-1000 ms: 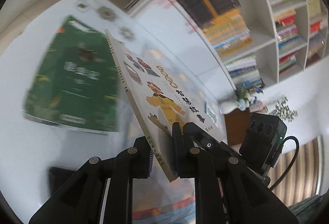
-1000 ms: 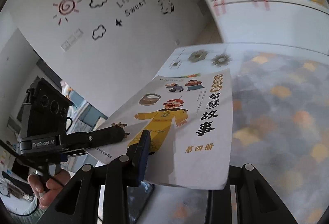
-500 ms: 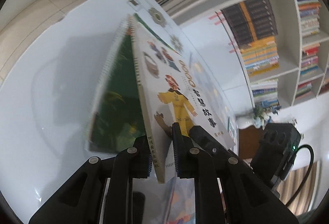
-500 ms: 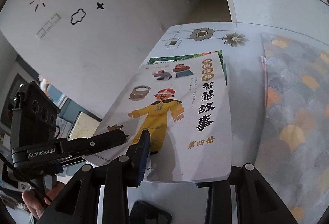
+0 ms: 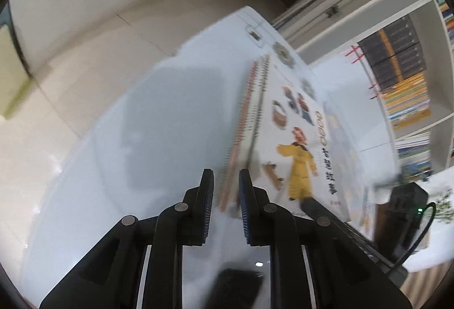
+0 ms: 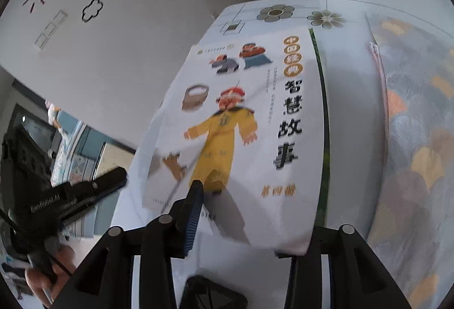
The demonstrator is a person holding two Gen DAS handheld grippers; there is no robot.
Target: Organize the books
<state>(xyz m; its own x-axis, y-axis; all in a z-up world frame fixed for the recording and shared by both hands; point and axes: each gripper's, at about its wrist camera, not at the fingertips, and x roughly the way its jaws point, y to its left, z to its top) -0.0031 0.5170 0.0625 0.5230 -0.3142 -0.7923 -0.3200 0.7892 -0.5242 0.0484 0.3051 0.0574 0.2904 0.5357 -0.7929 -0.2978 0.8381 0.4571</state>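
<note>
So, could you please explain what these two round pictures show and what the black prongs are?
There is no robot here. A person holds a two-finger gripper in each hand, and each gripper carries a wide-angle camera looking along its fingers. One picture is from the left gripper, the other from the right gripper.

On the white table lies a green book with a white storybook on top, and a patterned mat beside them. The right gripper's jaws have just been opening, with the storybook's near edge between them. The left gripper's jaws stand slightly apart beside the books and hold nothing.
</note>
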